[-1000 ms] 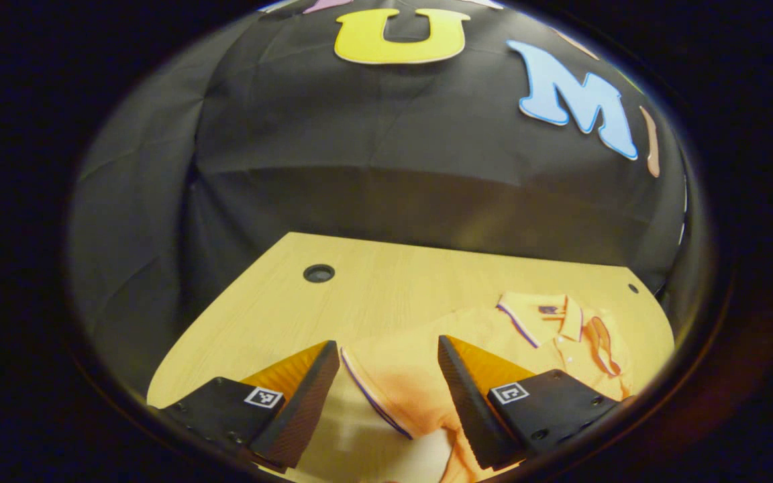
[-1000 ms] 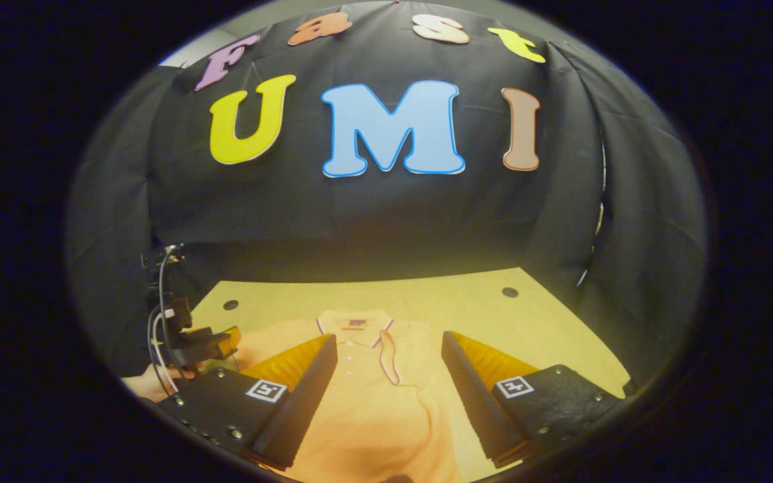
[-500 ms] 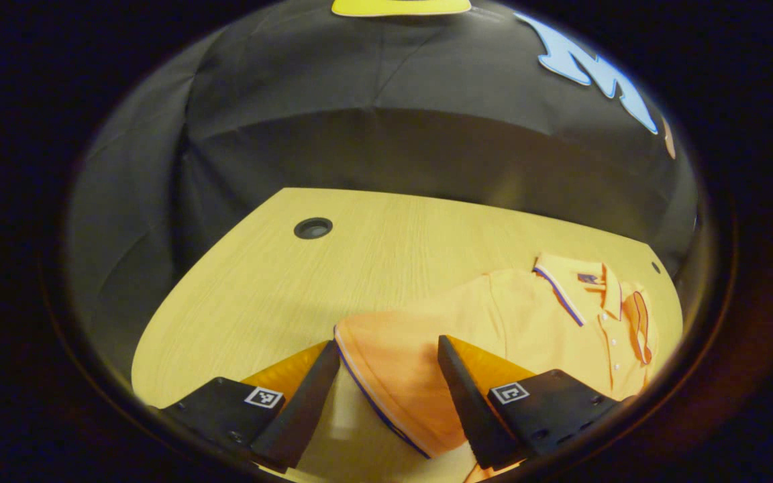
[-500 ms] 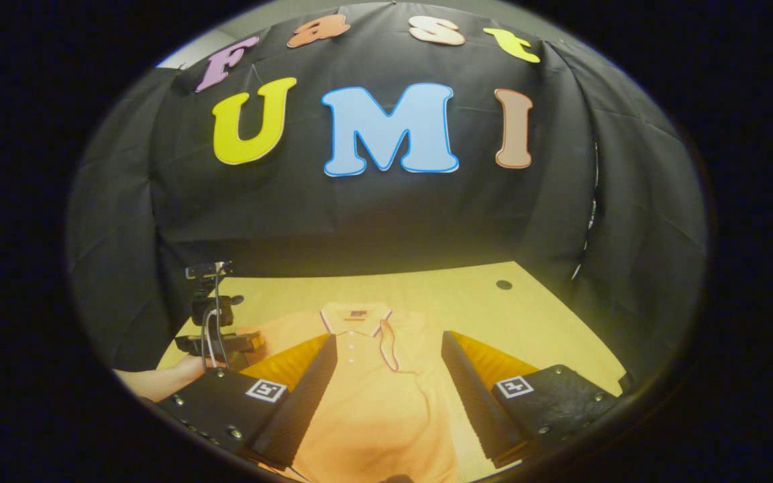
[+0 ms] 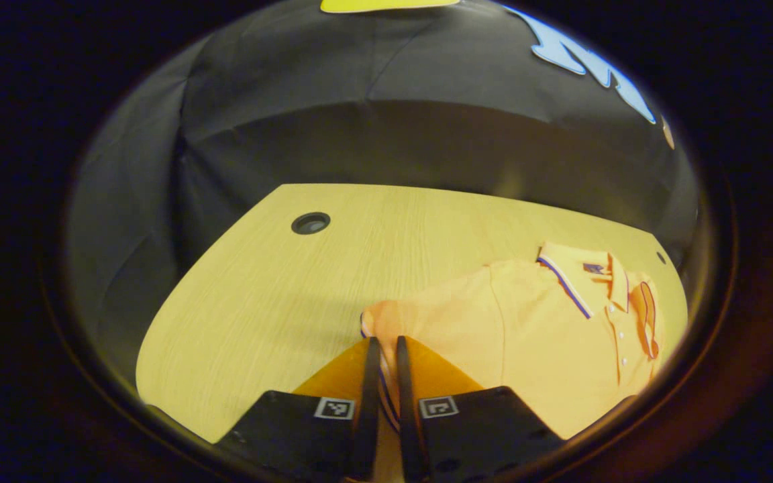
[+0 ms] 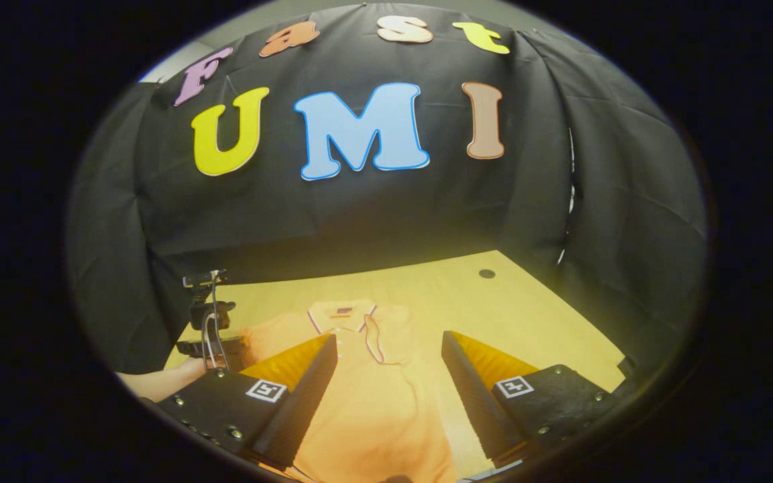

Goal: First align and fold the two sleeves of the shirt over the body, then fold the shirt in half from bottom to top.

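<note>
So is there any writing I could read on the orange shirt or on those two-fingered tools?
Shirt: the small dark label inside the collar is too small to read.
Left gripper: square black-and-white markers, coded patterns, no readable words.
Right gripper: the same kind of square markers, no readable words.
So no text can be quoted.

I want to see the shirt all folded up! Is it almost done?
Not yet. One sleeve already lies folded over the shirt. The left gripper is shut on the other sleeve, ready to fold it. The right gripper waits open above the shirt. The bottom-to-top fold comes after.
</note>
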Demonstrator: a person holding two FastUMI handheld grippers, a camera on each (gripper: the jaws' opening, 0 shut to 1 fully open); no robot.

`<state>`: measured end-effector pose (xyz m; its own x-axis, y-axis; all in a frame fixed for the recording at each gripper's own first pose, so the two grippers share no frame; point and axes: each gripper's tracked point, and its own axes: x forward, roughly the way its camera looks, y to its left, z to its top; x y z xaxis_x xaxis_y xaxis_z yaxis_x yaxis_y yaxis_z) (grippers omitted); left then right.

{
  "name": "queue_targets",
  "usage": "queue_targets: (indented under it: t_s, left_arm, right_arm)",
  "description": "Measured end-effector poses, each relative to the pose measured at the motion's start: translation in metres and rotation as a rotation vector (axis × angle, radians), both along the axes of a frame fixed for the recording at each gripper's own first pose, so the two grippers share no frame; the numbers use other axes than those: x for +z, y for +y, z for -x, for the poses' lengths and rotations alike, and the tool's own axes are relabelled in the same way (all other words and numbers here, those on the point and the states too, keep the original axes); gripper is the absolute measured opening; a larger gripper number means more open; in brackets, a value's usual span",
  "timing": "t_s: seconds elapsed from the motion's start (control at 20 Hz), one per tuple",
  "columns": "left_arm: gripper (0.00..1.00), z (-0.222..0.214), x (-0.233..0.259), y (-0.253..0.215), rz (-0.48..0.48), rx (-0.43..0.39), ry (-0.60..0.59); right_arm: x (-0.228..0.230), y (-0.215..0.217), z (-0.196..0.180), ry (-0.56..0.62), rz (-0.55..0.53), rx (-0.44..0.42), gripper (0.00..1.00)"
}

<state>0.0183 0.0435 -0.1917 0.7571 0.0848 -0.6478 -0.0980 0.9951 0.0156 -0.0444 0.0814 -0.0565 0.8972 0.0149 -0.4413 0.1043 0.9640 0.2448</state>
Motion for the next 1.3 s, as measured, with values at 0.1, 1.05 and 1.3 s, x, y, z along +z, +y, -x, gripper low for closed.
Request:
queue_targets:
  t_s: [0.1, 1.05, 1.3]
  left_arm:
    - [0.16, 0.002, 0.001, 0.0, 0.0, -0.009, -0.002]
    - [0.06, 0.0, 0.052, -0.136, 0.028, -0.269, -0.079]
    - [0.21, 0.005, 0.048, -0.154, 0.019, -0.318, -0.055]
  right_arm:
    - [-0.001, 0.0, 0.004, 0.001, -0.004, 0.003, 0.98]
    - [-0.036, -0.006, 0.023, 0.071, -0.035, -0.079, 0.98]
    - [-0.044, -0.007, 0.026, 0.085, -0.037, -0.077, 0.98]
